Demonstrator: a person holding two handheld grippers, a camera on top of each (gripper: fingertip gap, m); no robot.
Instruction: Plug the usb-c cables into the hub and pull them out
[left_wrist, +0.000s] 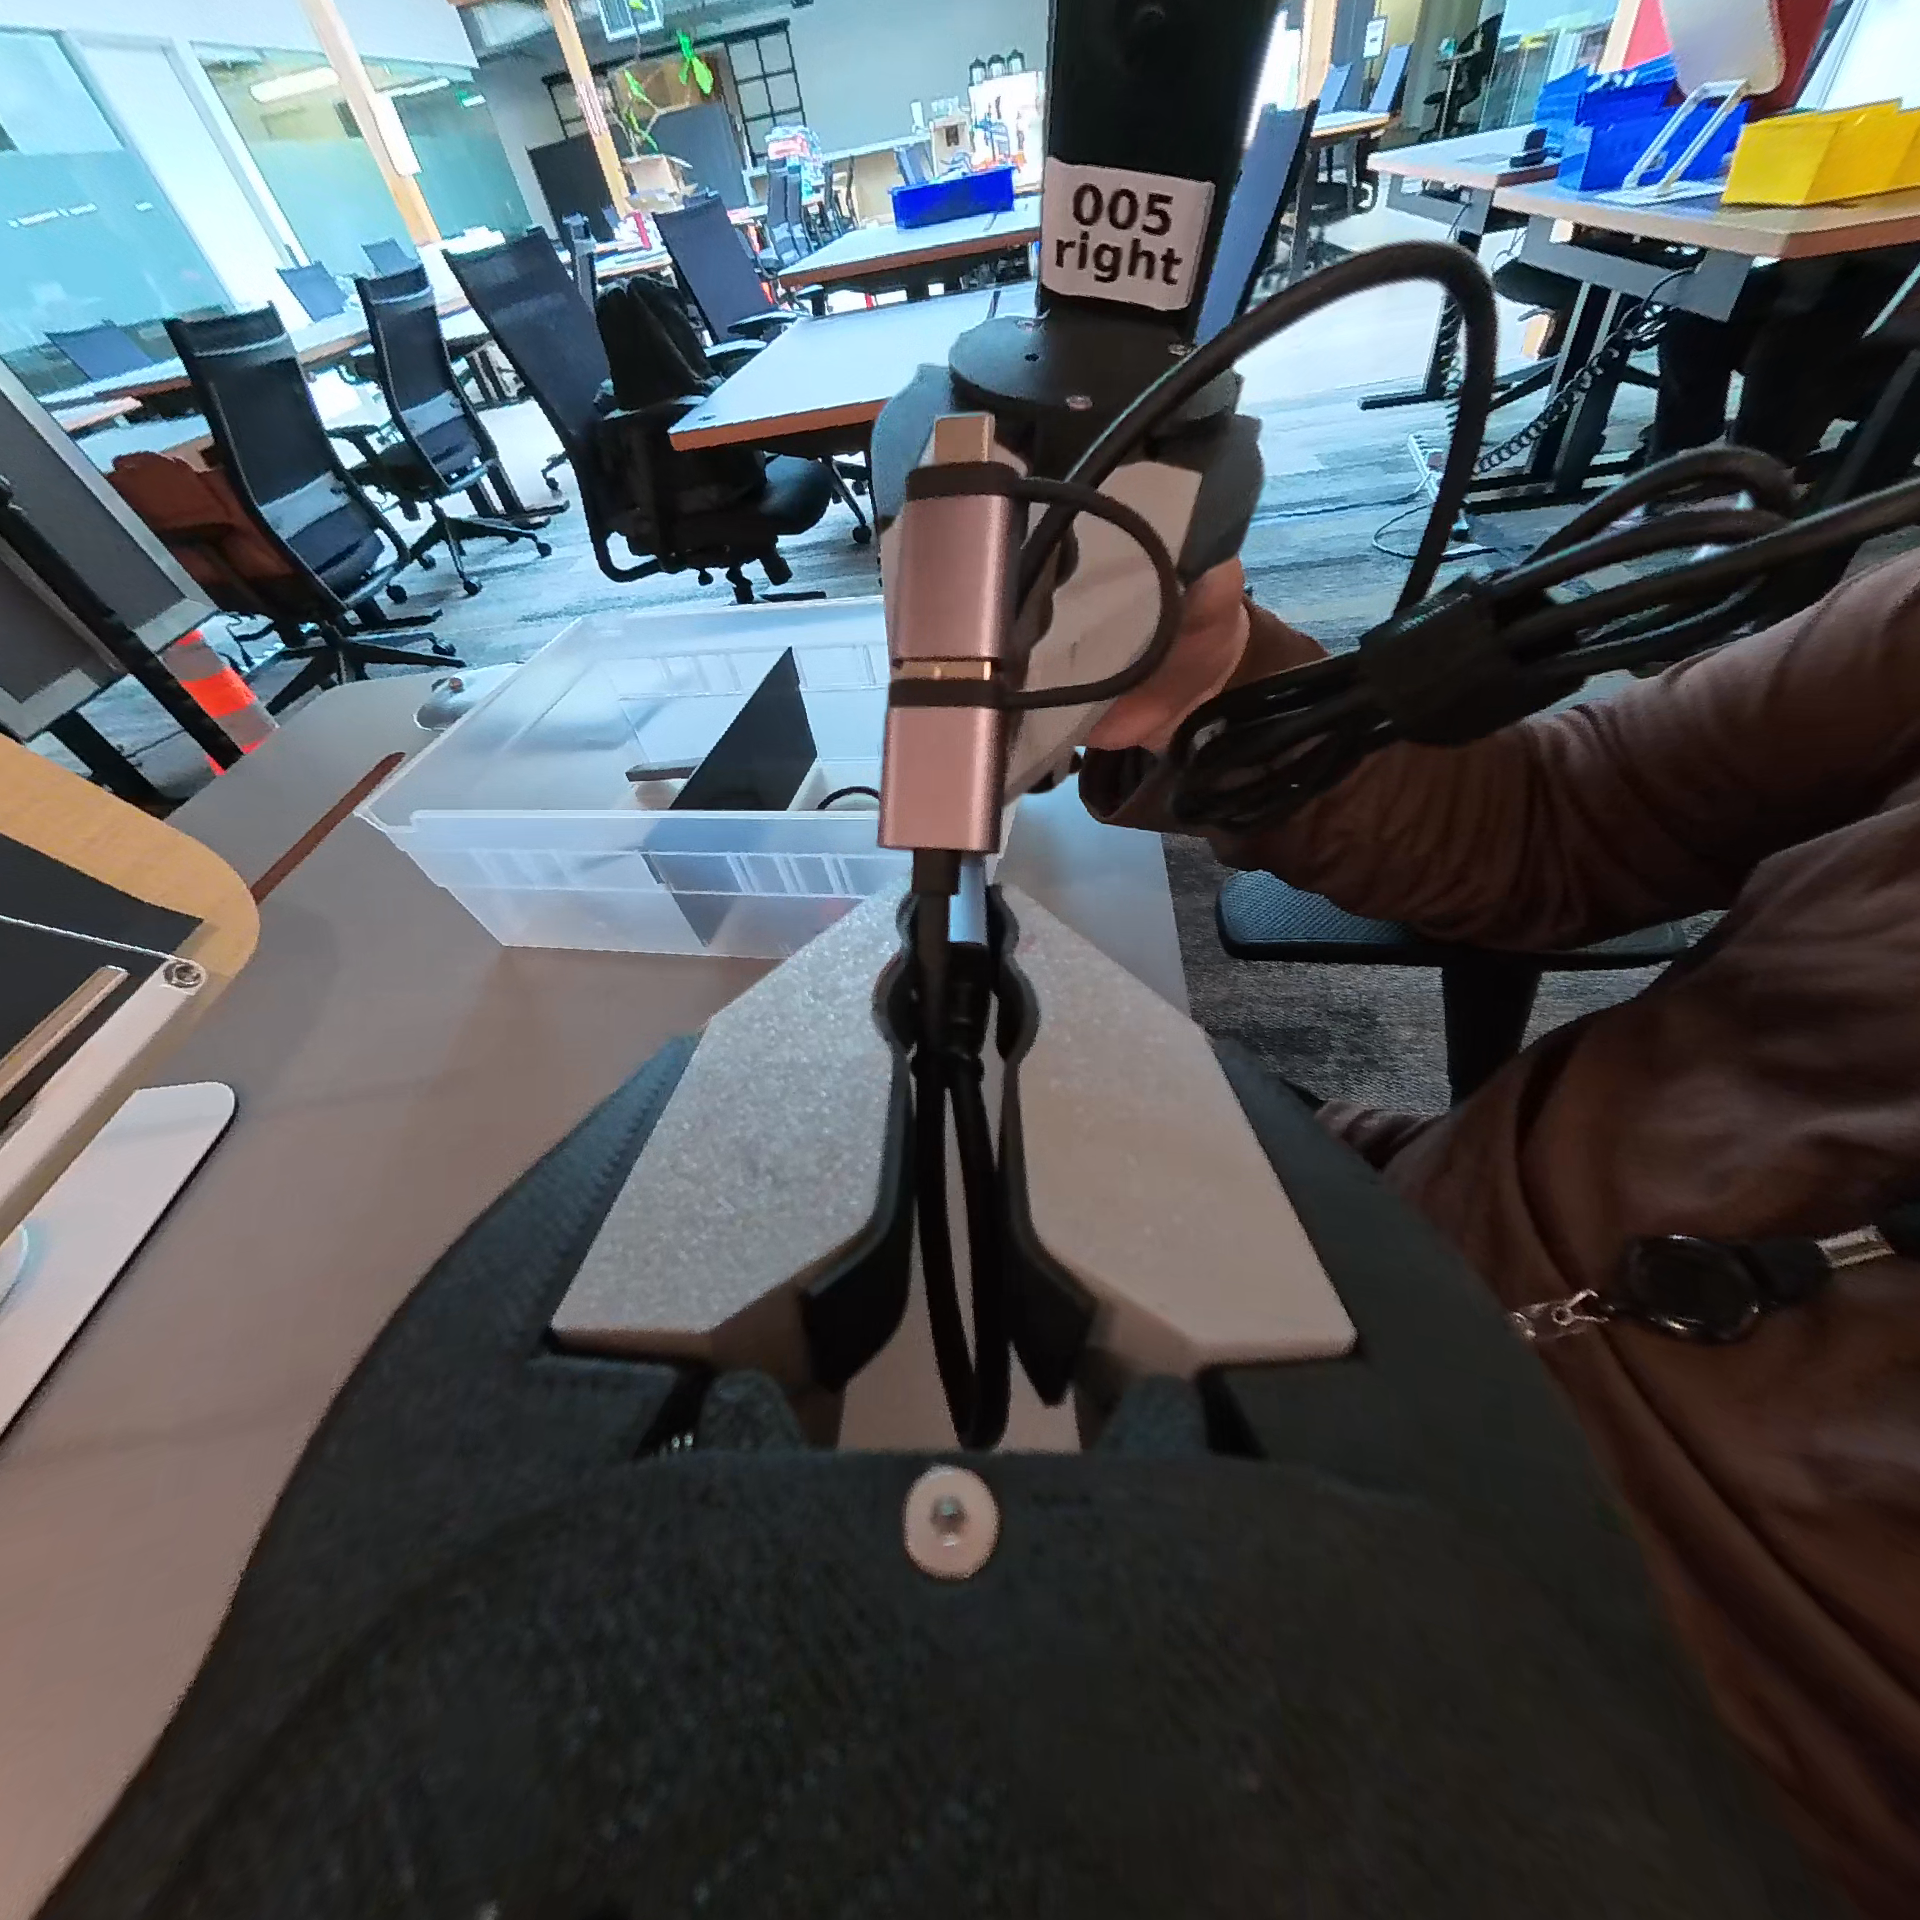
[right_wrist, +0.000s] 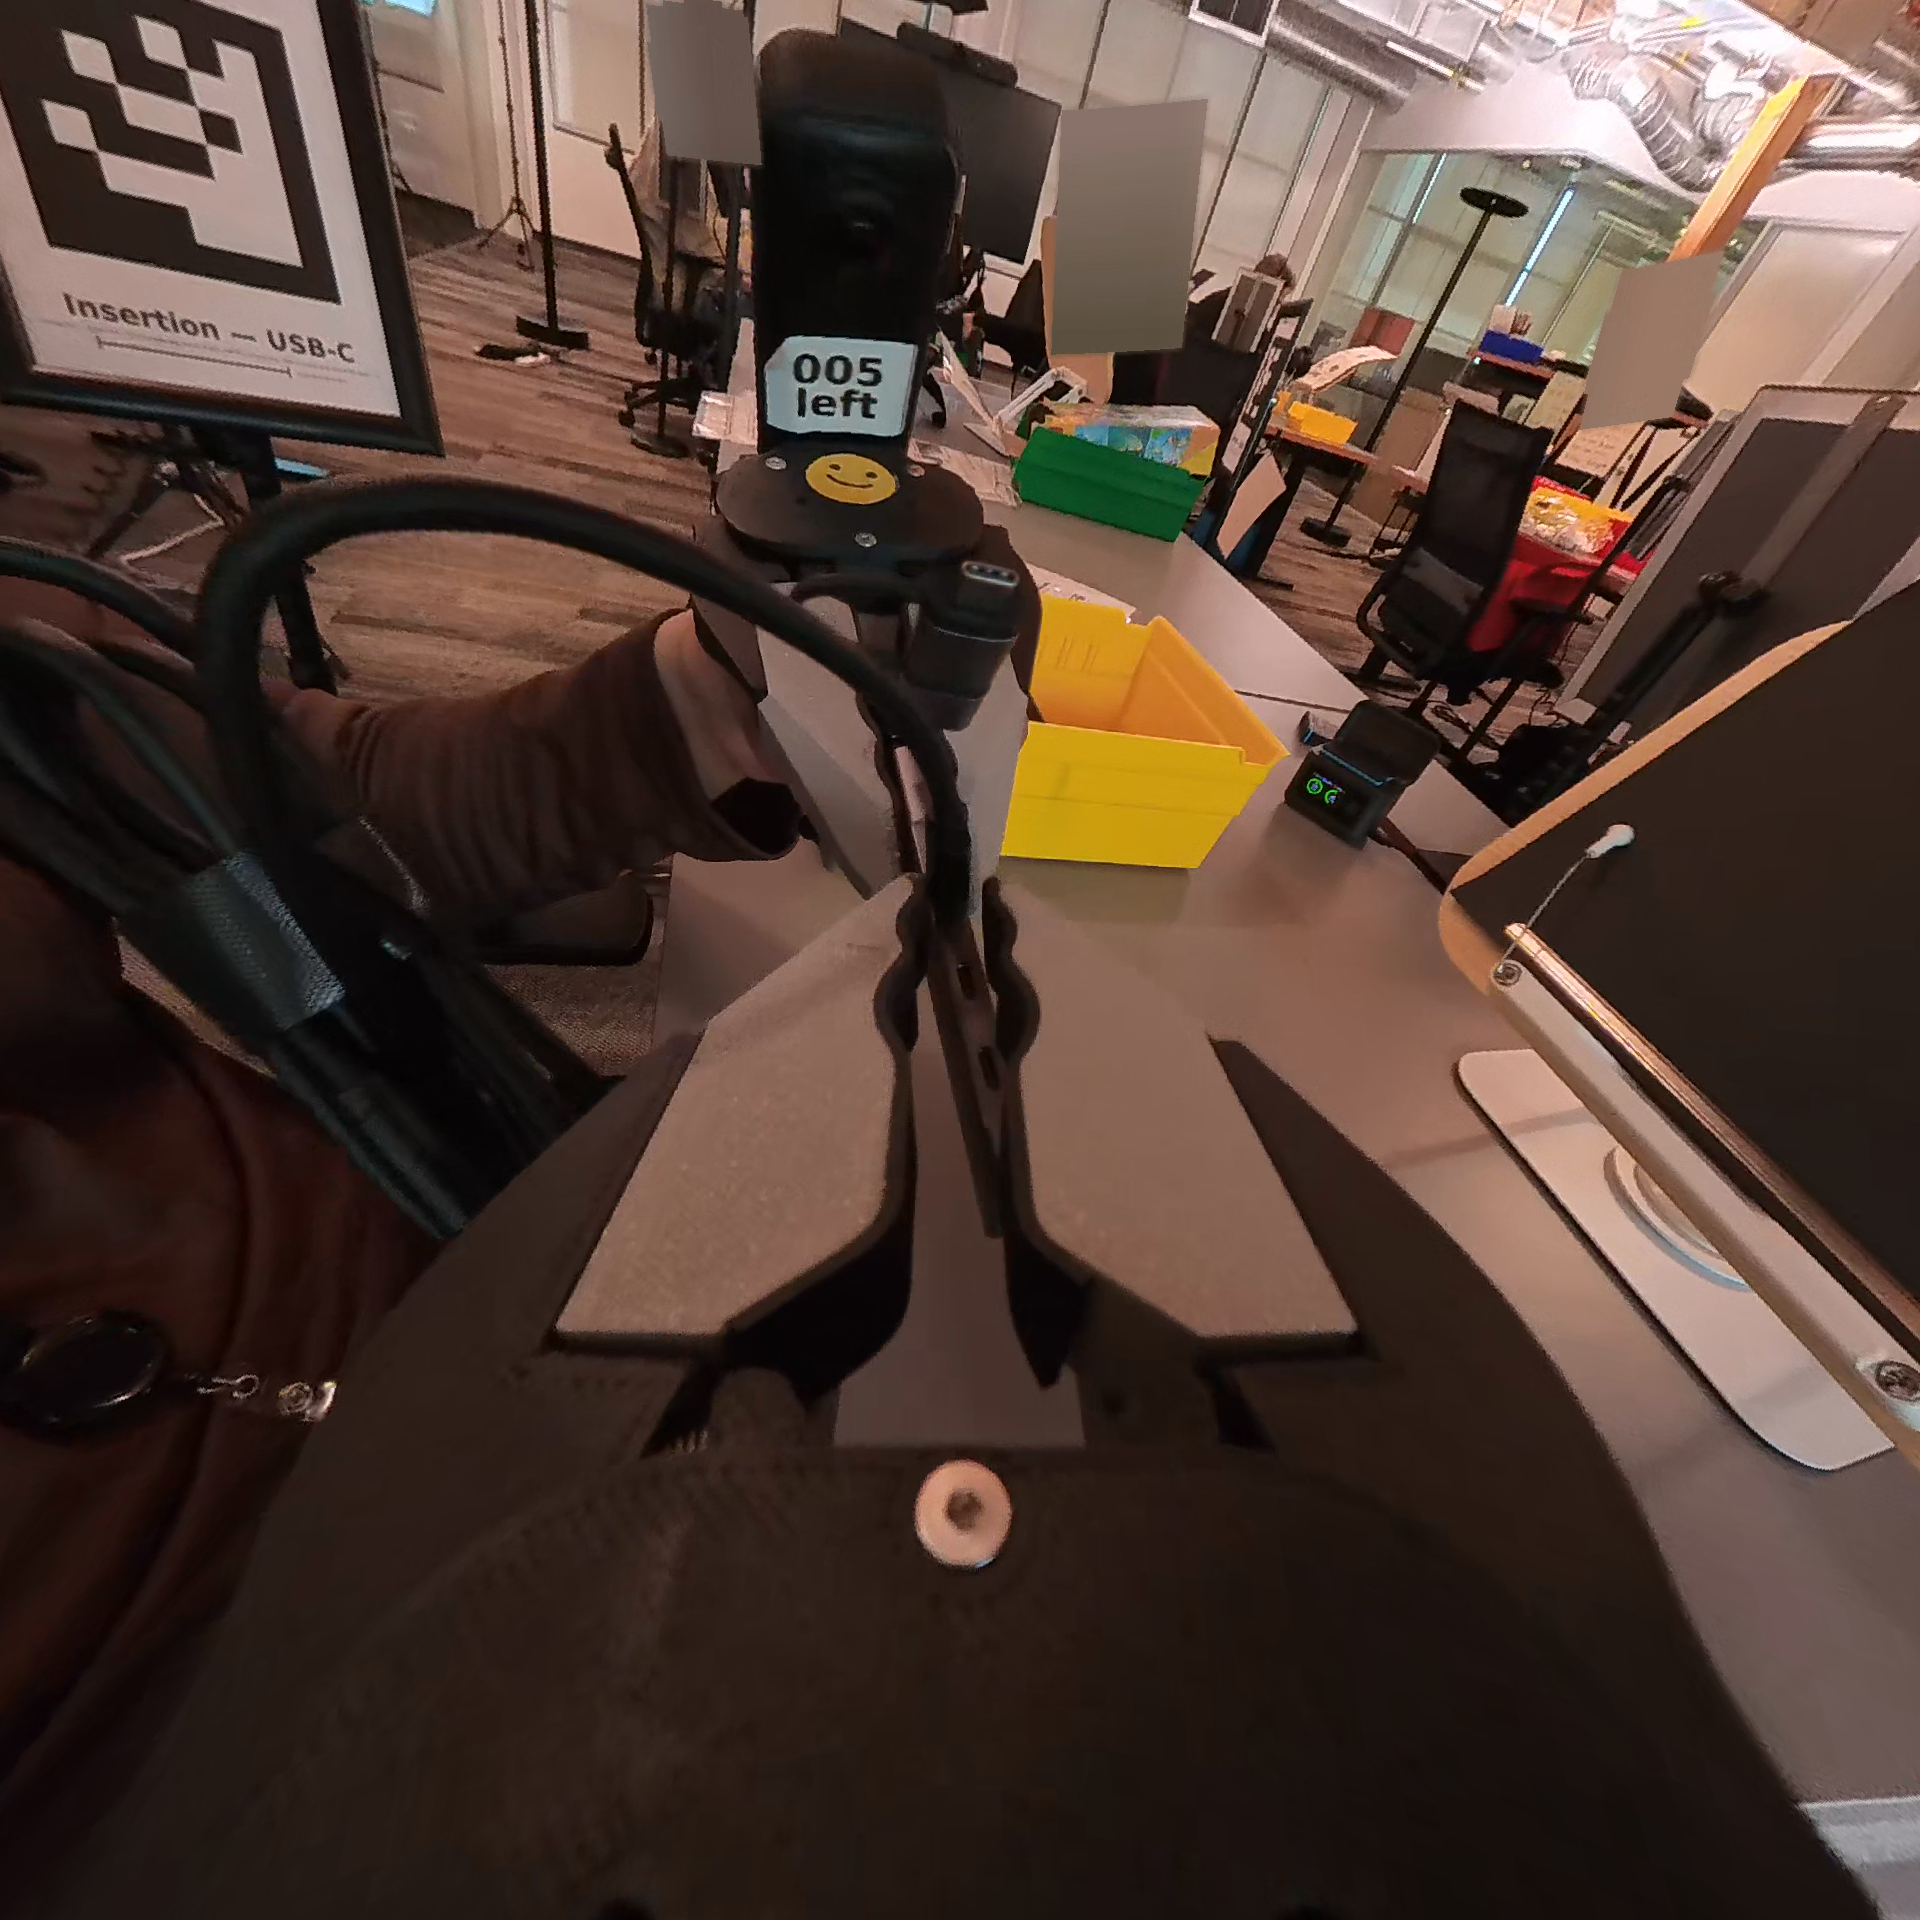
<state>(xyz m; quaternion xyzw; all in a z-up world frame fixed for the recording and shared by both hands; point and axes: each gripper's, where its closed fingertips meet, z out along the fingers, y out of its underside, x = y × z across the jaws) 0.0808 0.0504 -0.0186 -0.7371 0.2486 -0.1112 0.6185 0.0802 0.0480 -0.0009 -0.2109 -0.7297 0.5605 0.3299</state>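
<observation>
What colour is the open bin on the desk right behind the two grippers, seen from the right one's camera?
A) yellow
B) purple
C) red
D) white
A: the open bin on the grey desk is bright yellow, standing just past the right gripper, which is shut on the hub.

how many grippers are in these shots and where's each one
2. The left gripper grips a black cable at the hub's lower end; the right gripper clamps the hub itself. None seems hidden.
</observation>
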